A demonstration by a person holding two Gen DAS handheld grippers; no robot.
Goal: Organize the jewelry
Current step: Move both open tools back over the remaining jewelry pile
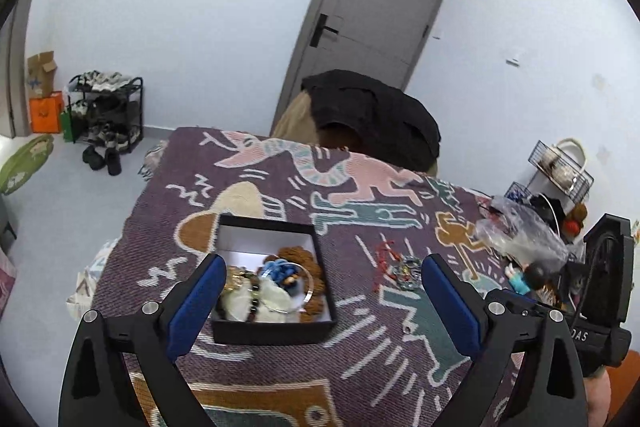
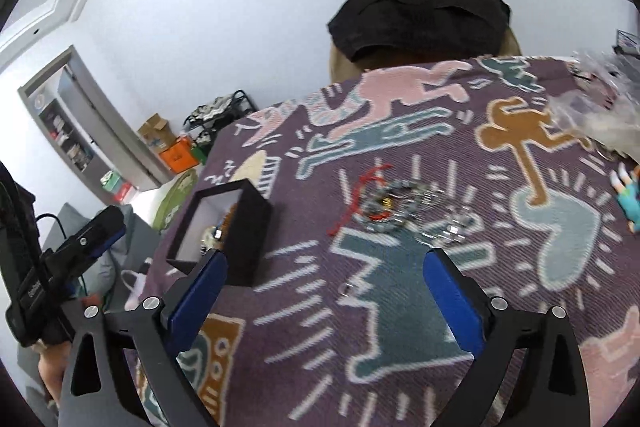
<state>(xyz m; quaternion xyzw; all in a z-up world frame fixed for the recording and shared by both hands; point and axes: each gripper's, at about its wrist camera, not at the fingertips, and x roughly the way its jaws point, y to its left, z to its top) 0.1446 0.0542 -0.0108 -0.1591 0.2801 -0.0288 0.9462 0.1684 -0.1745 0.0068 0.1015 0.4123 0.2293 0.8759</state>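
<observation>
Surface: patterned purple blanket (image 1: 360, 327) over the table.
Box: black box (image 1: 276, 331), lid off, bracelets and beads inside.
Loose jewelry: beaded bracelets (image 2: 396, 207) on the blanket, right of the box, apart from it.
Left gripper (image 1: 322, 291): jaws wide, nothing held.
Right gripper (image 2: 326, 287): jaws wide, nothing held.

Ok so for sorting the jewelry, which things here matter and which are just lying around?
For the job:
- black jewelry box, already holding several pieces
- loose pile of beaded bracelets and red cord on the blanket
- small ring nearer the grippers

Just lying about:
- crumpled clear plastic bag
- small doll
- patterned blanket
- shoe rack
</observation>
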